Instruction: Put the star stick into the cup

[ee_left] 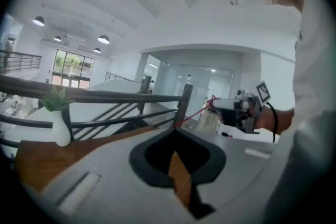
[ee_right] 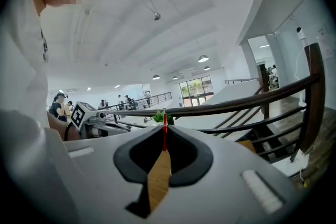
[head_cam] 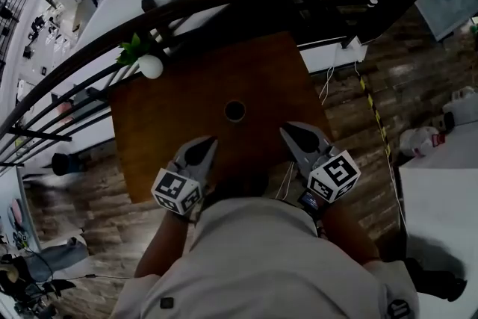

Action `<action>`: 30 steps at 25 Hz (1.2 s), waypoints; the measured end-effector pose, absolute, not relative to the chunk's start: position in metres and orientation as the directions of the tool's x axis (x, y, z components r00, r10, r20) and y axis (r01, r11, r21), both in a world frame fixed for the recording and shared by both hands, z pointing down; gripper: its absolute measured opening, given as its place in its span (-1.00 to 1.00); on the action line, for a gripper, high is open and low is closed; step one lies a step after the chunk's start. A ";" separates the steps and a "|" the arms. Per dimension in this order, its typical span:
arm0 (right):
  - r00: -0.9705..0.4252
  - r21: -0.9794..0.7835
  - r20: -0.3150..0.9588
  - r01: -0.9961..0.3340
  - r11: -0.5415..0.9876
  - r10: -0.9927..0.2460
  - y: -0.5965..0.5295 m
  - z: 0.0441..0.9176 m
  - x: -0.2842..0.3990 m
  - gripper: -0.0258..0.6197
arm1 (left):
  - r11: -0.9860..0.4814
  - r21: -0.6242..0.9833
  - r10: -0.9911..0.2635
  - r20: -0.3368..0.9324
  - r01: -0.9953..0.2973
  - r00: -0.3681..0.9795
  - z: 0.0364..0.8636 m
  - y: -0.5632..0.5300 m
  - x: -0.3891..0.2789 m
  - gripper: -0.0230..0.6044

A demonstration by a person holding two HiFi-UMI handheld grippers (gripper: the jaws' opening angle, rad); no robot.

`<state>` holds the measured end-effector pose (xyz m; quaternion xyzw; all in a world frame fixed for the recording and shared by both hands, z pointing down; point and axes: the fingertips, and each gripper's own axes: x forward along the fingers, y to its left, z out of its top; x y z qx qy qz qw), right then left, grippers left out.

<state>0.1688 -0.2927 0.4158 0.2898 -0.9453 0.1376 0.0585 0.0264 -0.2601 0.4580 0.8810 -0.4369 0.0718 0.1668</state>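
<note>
Right gripper point(ee_right: 164, 127): jaws pinched on a thin red stick point(ee_right: 164, 136), gripped at the very tips and poking straight out ahead. Left gripper point(ee_left: 176, 129): jaws closed tip to tip, with only a sliver of table seen through the slot.

Only in the left gripper view: the stick seen from the side, a red line slanting down from the right gripper's nose to just behind the left jaw tips. Star end too small to make out.

Only in the head view: the cup point(head_cam: 234, 110), upright near the middle of the table point(head_cam: 172, 123), farther out than both grippers and apart from each. Stick too thin to pick out there, and not in the cup.

Brown wooden table, with a white vase point(head_cam: 150, 66) of green leaves at its far left corner. Dark railing point(head_cam: 224, 0) just past the far edge, stairs dropping behind it. Plank floor point(head_cam: 358, 116) to the right, with cables and yellow-black tape on it. Bright white hall beyond, with ceiling lamps, big windows and people far off.
</note>
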 end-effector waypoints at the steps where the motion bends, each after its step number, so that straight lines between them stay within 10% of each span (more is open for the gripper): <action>1: -0.821 -0.217 0.199 -0.569 0.793 -0.534 -0.295 0.418 0.168 -0.84 | -0.567 0.232 -0.739 0.281 -0.791 0.612 0.462 -0.262 0.026 -0.92; 30: -0.756 -0.317 0.455 -0.632 0.707 -0.471 -0.397 0.577 0.124 -0.84 | -0.542 0.352 -0.634 0.425 -0.763 0.646 0.598 -0.374 -0.028 -0.92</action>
